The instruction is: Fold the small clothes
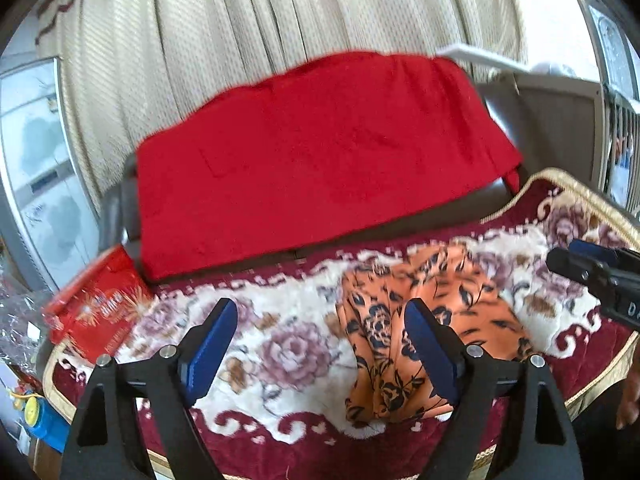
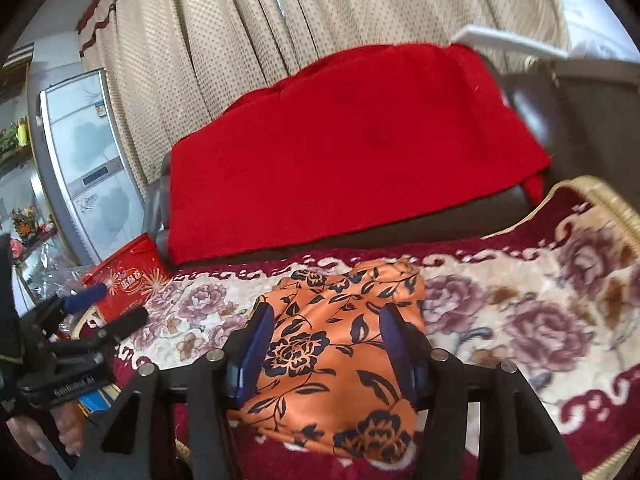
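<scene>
Overhead, both grippers hung with jaws apart and empty above the orange floral garment (image 2: 340, 364), folded on a floral blanket (image 2: 520, 320) whose gold trim ran free at right. Left gripper (image 1: 320, 344); right gripper (image 2: 326, 344). Only the right view showed the refrigerator (image 2: 84, 160).

Bright daylight glowed through the cream curtain (image 1: 248, 44), overexposed glare at upper right, motion blur smeared the red cloth (image 1: 320, 152) and floral blanket (image 1: 288, 344), fisheye bending, dark vignetted corners.
</scene>
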A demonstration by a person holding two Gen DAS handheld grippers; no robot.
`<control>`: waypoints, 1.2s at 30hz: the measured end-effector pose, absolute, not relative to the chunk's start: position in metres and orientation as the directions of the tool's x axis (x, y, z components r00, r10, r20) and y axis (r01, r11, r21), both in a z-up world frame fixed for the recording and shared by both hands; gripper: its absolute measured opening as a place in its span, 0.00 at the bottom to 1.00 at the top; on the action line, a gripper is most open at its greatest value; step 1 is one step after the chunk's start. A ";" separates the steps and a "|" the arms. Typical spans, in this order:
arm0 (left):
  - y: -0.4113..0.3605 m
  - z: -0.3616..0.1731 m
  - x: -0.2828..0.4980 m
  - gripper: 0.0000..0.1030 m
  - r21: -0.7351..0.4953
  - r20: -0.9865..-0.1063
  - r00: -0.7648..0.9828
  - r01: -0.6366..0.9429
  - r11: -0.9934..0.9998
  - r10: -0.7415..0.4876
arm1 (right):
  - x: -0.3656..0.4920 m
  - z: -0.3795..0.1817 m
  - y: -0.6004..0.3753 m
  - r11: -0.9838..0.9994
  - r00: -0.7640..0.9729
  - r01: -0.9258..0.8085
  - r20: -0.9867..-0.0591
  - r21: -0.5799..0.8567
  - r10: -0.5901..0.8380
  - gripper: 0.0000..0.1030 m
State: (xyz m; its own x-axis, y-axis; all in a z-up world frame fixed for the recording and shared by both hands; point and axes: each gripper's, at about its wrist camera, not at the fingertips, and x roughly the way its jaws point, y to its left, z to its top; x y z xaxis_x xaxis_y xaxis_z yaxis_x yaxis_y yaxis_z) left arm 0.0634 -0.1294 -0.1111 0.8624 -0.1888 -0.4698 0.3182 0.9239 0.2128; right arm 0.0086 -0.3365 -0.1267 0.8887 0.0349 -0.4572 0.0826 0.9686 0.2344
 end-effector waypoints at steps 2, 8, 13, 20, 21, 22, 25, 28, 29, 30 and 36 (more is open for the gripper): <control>-0.126 -0.100 0.055 0.85 0.206 -0.457 0.867 0.320 0.925 -0.198 | -0.004 -0.114 -0.330 0.972 0.892 0.094 -0.451 0.216 0.014 0.58; -0.114 -0.078 0.035 0.87 0.199 -0.414 0.891 0.287 0.937 -0.185 | -0.039 -0.086 -0.305 0.982 0.897 0.110 -0.441 0.154 -0.032 0.65; -0.099 -0.063 0.024 0.96 0.182 -0.372 0.916 0.231 0.956 -0.151 | -0.061 -0.070 -0.288 0.986 0.901 0.103 -0.432 0.127 -0.039 0.65; -0.076 -0.053 0.020 1.00 0.154 -0.350 0.931 0.162 0.975 -0.099 | -0.074 -0.064 -0.277 0.985 0.893 0.118 -0.446 0.127 -0.049 0.66; -0.074 -0.054 0.020 1.00 0.150 -0.352 0.931 0.157 0.976 -0.096 | -0.074 -0.065 -0.276 0.985 0.891 0.118 -0.451 0.127 -0.049 0.66; -0.070 -0.054 0.022 1.00 0.142 -0.358 0.929 0.149 0.979 -0.090 | -0.074 -0.066 -0.274 0.984 0.888 0.120 -0.457 0.128 -0.048 0.66; -0.062 -0.055 0.023 1.00 0.127 -0.376 0.922 0.148 0.981 -0.091 | -0.074 -0.069 -0.268 0.984 0.879 0.120 -0.475 0.131 -0.044 0.66; -0.054 -0.056 0.023 1.00 0.113 -0.378 0.922 0.135 0.984 -0.083 | -0.073 -0.071 -0.263 0.983 0.870 0.125 -0.491 0.135 -0.044 0.66; -0.052 -0.056 0.022 1.00 0.108 -0.378 0.922 0.135 0.985 -0.085 | -0.071 -0.072 -0.261 0.983 0.865 0.122 -0.501 0.139 -0.037 0.66; -0.051 -0.056 0.022 1.00 0.106 -0.378 0.922 0.135 0.985 -0.085 | -0.070 -0.072 -0.260 0.983 0.863 0.121 -0.505 0.141 -0.034 0.66; -0.047 -0.058 0.021 1.00 0.113 -0.379 0.921 0.137 0.984 -0.085 | -0.067 -0.075 -0.249 0.983 0.855 0.113 -0.518 0.142 -0.024 0.66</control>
State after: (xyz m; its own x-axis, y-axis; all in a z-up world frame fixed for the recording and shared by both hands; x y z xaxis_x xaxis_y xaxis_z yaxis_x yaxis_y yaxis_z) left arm 0.0206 -0.0473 -0.0583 0.9214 -0.0852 -0.3792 0.1375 0.9841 0.1128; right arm -0.0666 -0.2493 -0.0754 0.8550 -0.0235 -0.5181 0.1129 0.9835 0.1416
